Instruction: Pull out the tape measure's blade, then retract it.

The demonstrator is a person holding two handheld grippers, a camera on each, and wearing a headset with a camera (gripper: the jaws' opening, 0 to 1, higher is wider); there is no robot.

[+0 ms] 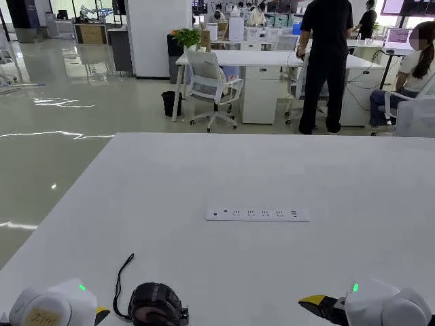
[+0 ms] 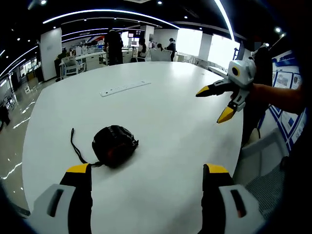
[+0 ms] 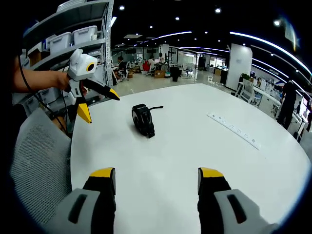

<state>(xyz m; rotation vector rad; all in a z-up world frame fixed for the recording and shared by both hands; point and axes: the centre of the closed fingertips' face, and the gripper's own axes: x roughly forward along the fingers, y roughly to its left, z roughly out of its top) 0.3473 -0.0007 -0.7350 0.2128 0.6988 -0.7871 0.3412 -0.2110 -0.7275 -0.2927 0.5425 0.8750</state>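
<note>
A black tape measure (image 1: 158, 305) with a thin black wrist strap (image 1: 122, 278) lies on the white table (image 1: 272, 170) near its front edge, blade not drawn out. My left gripper (image 2: 146, 171) is open, its yellow-tipped jaws wide apart, with the tape measure (image 2: 114, 145) a little ahead and to the left, untouched. My right gripper (image 3: 157, 173) is open too, well short of the tape measure (image 3: 143, 119). Each gripper appears in the other's view, held above the table: the right gripper (image 2: 213, 105) and the left gripper (image 3: 100, 107), both empty.
A white power strip (image 1: 257, 214) lies flat mid-table, beyond the tape measure. Past the far table edge stand a swivel chair (image 1: 211, 85), desks and several people. A grey mesh chair (image 3: 36, 156) sits by the table's near side.
</note>
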